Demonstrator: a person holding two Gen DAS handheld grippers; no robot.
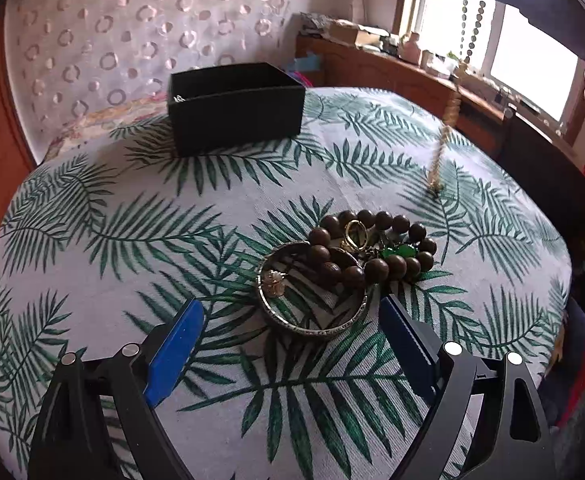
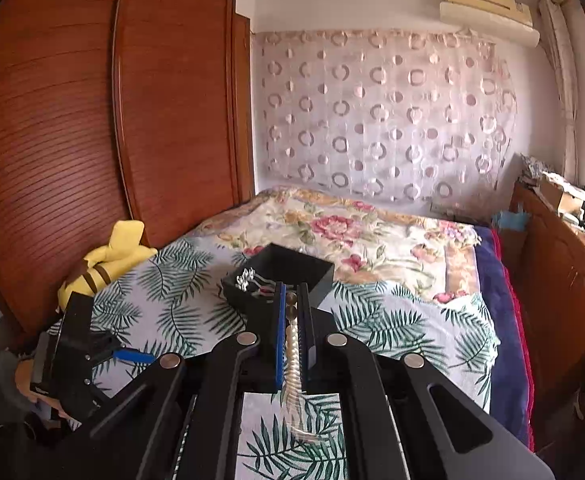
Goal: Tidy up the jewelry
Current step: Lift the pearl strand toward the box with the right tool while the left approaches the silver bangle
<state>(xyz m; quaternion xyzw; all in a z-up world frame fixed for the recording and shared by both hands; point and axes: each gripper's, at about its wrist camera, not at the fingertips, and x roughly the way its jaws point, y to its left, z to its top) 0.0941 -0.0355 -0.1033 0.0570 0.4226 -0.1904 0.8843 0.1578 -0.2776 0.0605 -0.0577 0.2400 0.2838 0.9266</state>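
Observation:
A pile of jewelry lies on the leaf-print cloth: a brown wooden bead bracelet, a metal bangle, gold rings and green stones. My left gripper is open just in front of the pile, low over the cloth. My right gripper is shut on a bead necklace and holds it high; the strand hangs down to the cloth in the left wrist view. A black box stands at the far side; it holds some silver jewelry.
The cloth covers a table beside a floral bed. A yellow plush toy lies at the left edge. A wooden wardrobe stands left, a cluttered wooden cabinet right by the window.

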